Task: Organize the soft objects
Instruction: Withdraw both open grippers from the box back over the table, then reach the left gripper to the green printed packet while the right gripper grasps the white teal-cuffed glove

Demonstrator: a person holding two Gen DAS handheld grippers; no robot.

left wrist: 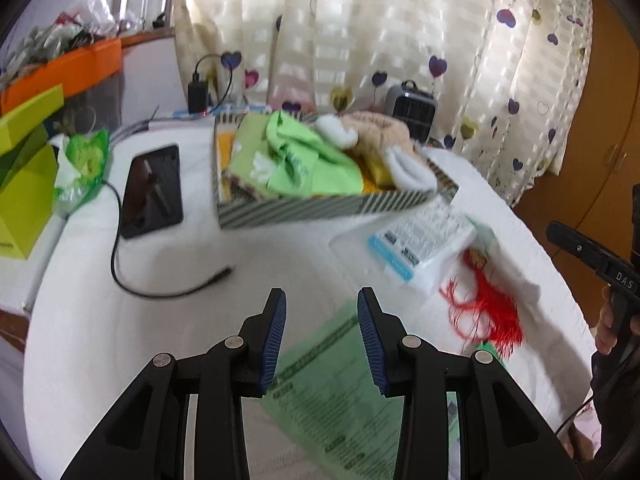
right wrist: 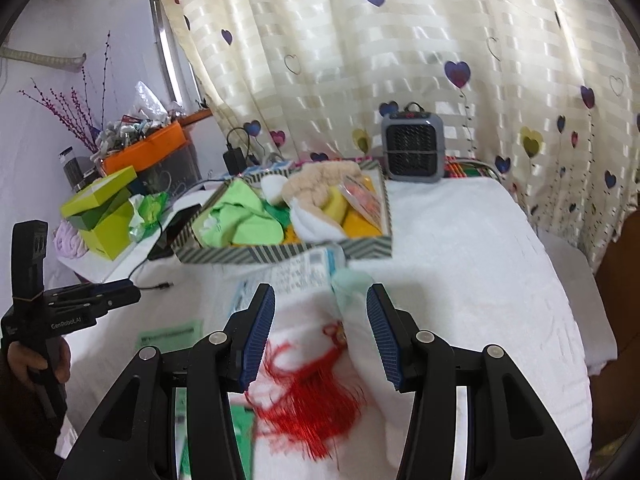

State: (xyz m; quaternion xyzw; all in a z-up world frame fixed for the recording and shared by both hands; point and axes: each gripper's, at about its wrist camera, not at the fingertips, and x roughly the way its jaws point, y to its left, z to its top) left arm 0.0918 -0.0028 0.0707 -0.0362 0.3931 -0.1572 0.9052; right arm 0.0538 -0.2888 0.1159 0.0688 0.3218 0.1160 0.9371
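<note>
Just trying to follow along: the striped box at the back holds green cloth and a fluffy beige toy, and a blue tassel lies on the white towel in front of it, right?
Nearly. The tassel is red, not blue, as the right wrist view shows. The striped box does hold green cloth and a fluffy beige toy, and the tassel lies on the white towel.

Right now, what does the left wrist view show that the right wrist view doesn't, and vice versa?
Left wrist only: the whole dark phone-like screen standing left of the box, and the black cable curling across the white cloth.

Right wrist only: the purple beaded branches by the wall, and the left gripper seen from the side.

Both: the striped cardboard box of soft items, grey mini heater, red tassel, heart-print curtain. Both grippers' jaws stand open, empty; right gripper hovers over the tassel.
</note>
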